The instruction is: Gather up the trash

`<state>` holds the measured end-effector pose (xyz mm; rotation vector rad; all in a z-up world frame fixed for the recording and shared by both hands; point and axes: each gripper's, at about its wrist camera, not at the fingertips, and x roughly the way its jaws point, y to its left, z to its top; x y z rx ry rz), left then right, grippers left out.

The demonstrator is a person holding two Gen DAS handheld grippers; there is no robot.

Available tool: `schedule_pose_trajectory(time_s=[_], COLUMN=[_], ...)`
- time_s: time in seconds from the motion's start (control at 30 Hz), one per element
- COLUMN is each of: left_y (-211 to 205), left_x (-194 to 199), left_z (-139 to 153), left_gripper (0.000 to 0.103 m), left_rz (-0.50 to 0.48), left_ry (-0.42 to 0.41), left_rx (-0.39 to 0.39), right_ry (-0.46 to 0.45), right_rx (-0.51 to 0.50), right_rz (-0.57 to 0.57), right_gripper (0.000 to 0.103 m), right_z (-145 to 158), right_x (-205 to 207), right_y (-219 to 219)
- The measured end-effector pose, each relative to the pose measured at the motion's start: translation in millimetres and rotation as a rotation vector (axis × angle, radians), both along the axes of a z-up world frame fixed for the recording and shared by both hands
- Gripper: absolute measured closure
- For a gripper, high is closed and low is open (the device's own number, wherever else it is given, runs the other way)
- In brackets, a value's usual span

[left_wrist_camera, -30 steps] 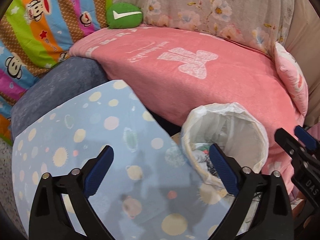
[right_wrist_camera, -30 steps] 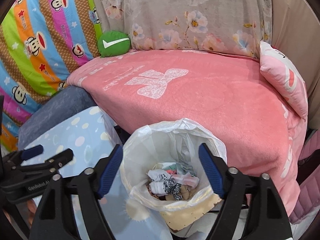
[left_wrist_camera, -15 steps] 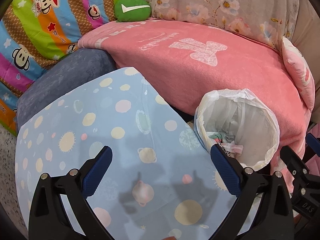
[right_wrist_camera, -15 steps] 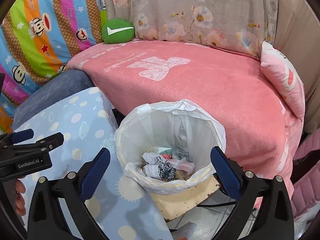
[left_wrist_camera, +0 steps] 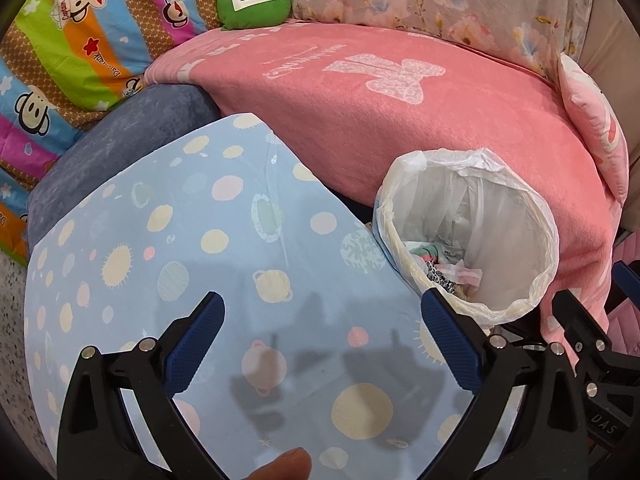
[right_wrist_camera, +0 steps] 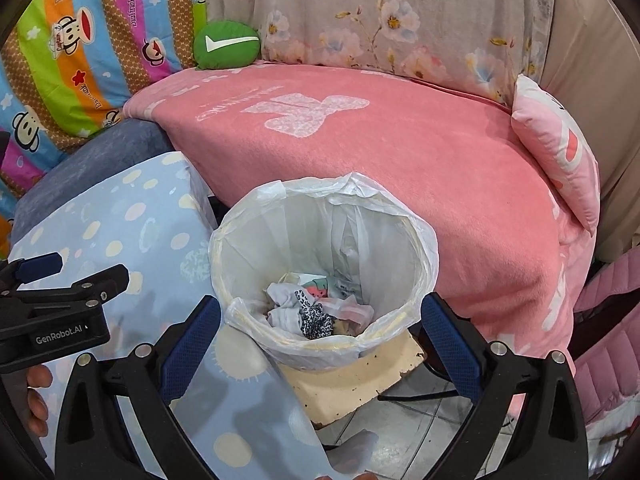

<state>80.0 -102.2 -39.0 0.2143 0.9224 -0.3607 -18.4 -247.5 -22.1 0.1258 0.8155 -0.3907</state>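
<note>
Both grippers are wide open and neither one has hold of anything. The right gripper has its blue pads spread about as far as they go, and the bin sits in the gap between them without either pad touching it. The left gripper is just as spread out, hanging over a light blue cloth with dots and little planets, nothing between its fingers but that fabric below. You can spot its shadow on the cloth too.

The trash bin is the main thing here. It's lined with a white plastic bag folded over the rim, and it stands on a cream board on the tiled floor, squeezed in between the blue cloth and a pink blanket. Down at the bottom of it there's a small pile of trash: crumpled white stuff, a leopard-print scrap, something pinkish. In the left wrist view the bin is off to the right of that gripper, just past its right finger.

Further out: a green round cushion with a white check mark at the back of the blanket, a striped monkey-print quilt on the left, floral fabric behind, and a pink pillow on the right.
</note>
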Motion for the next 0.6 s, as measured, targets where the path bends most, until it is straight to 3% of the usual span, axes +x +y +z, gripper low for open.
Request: schedule_pose_trajectory(time_s=[0.6], left_y=[-4.0], left_x=[-8.3], left_z=[-2.4], left_gripper=[0.009], left_rz=[0.004], left_ry=[-0.008], left_rx=[0.019], right_ry=[0.023], right_rx=[-0.023], right_rz=[0.005], right_gripper=[0.007], right_z=[-6.2], right_x=[-3.9], right_y=[2.9])
